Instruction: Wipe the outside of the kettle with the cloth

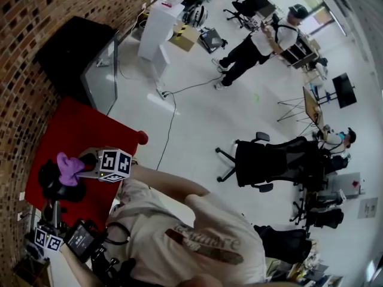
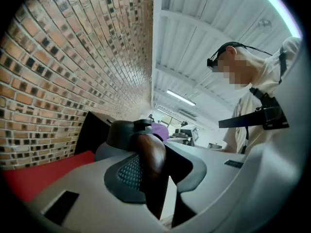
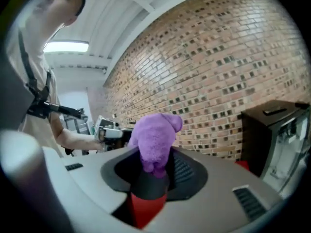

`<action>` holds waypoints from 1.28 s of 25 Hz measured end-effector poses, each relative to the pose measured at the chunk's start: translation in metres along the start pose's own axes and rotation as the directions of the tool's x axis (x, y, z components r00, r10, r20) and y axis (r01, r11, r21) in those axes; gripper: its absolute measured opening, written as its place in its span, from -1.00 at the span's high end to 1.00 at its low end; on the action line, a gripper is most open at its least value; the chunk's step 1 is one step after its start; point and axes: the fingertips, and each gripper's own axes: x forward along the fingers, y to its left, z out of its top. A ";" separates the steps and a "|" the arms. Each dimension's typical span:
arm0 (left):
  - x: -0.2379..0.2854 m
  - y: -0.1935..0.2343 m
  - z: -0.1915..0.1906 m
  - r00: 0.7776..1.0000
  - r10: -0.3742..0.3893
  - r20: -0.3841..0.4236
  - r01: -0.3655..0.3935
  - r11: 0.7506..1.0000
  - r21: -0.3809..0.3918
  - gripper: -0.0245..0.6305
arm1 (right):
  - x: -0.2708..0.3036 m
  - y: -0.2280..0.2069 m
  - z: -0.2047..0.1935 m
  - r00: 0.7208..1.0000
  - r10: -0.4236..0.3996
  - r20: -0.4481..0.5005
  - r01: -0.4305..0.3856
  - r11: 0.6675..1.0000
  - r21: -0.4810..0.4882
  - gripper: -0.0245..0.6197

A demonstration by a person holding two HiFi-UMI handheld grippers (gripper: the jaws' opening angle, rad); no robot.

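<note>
A black kettle (image 1: 51, 187) stands on the red table (image 1: 84, 127) by the brick wall. In the left gripper view its grey-black lid (image 2: 124, 132) shows beyond the jaws. My left gripper (image 2: 154, 161) is shut on the kettle's brown wooden handle (image 2: 148, 152); in the head view the left gripper (image 1: 55, 213) reaches in from the bottom left. My right gripper (image 3: 154, 164) is shut on a purple cloth (image 3: 154, 140), which bunches up above the jaws. From the head view the cloth (image 1: 69, 167) hangs over the kettle's top, with the right gripper (image 1: 84, 172) right beside it.
A black box-like appliance (image 1: 72, 52) with a glass panel (image 1: 102, 70) sits at the table's far end. The brick wall (image 1: 18, 70) runs along the left. On the floor are a black office chair (image 1: 269, 160), a cable and a standing person (image 1: 257, 46).
</note>
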 end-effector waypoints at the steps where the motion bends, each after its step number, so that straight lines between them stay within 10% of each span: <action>1: 0.003 -0.001 -0.004 1.000 0.005 0.008 -0.005 1.000 -0.002 0.63 | 0.001 0.024 0.001 0.999 0.032 -0.009 -0.032 0.999 -0.039 0.47; 10: 0.037 0.005 0.012 0.997 -0.022 0.069 0.027 0.997 -0.067 0.63 | 0.064 0.075 -0.030 0.978 -0.049 -0.201 -0.016 0.950 -0.311 0.46; 27: -0.047 -0.015 0.038 0.986 -0.024 0.168 0.028 0.999 -0.020 0.61 | 0.089 -0.040 -0.026 0.980 -0.050 -0.191 0.032 0.995 -0.095 0.48; 32: -0.056 -0.039 0.043 0.974 -0.112 0.195 0.116 0.993 -0.008 0.61 | 0.142 -0.047 -0.032 0.964 0.154 -0.215 -0.160 0.987 -0.011 0.49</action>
